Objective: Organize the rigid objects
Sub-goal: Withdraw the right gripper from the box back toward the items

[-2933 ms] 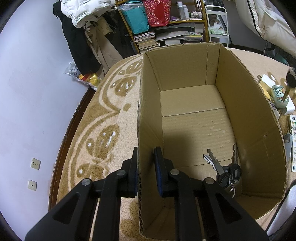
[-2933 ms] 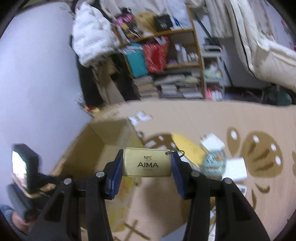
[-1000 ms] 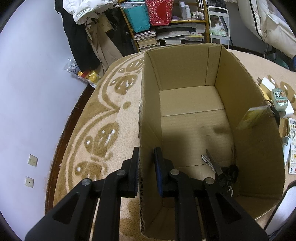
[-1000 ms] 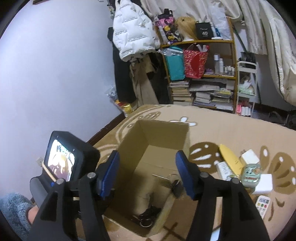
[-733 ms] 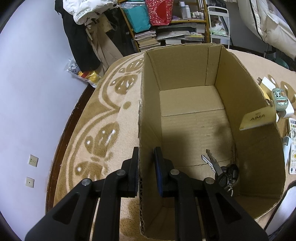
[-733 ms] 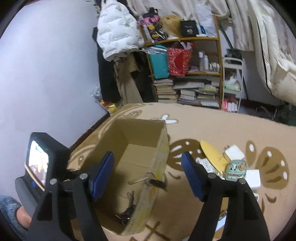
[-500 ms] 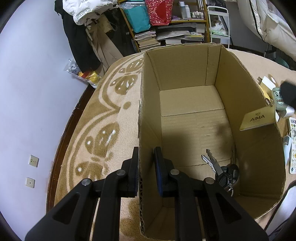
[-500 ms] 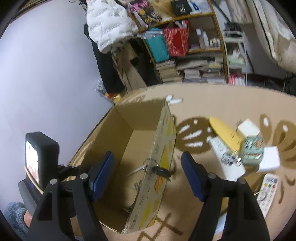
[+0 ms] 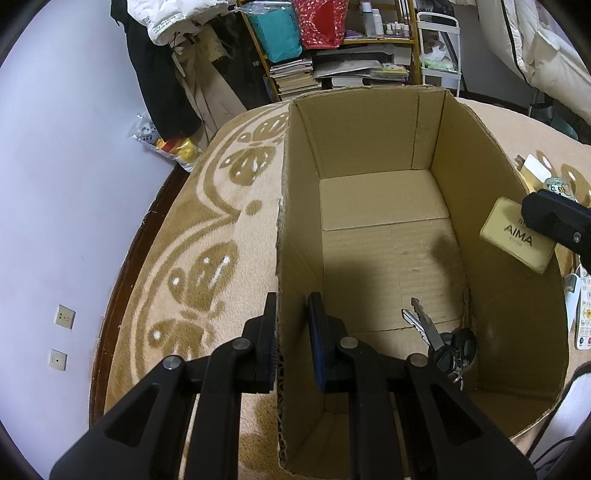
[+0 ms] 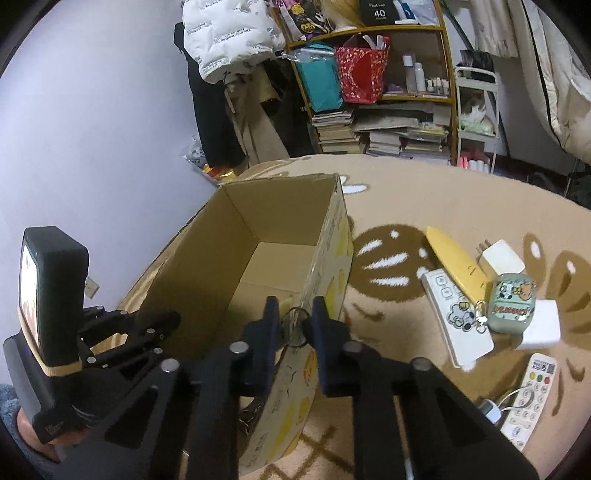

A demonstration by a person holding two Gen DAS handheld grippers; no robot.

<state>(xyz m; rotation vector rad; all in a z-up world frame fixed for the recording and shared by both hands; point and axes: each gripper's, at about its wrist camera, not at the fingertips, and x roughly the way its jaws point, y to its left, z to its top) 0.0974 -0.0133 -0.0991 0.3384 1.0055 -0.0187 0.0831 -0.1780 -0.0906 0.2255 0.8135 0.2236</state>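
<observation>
Carpet [image 9: 221,229], beige with brown butterfly and leaf figures, covers the floor under both grippers, its curved dark edge meeting a pale lilac wall [image 9: 66,177] off to the left gripper's left, where two small socket plates [image 9: 64,316] sit low down. Straight ahead of both grippers, beyond the carpet, a wooden shelf [image 10: 373,33] holds a teal bag [image 10: 319,77], a red bag [image 10: 364,74], bottles and stacks of books, with dark coats and a white padded jacket [image 10: 229,33] hanging beside it.

An open cardboard box [image 9: 373,129] stands on the carpet. The left gripper [image 9: 291,325] is clenched on the box's left wall, one finger outside and one inside. Below and to its right, on the box floor, lies a bunch of keys [image 9: 436,336].

The right gripper [image 10: 293,325] sits over the box's right wall, jaws closing with a metal key ring [image 10: 295,326] between the fingers; whether the pads already press on it I cannot tell. In the left wrist view the gold tag marked AIMA [image 9: 517,240] hangs at that wall's top edge, just beside the right gripper's finger.

To the right gripper's right, on the carpet, lie a yellow flat piece [image 10: 458,266], a white remote [image 10: 456,317], a green patterned tin [image 10: 511,302], two white blocks and a second remote [image 10: 528,398] with coloured buttons.
</observation>
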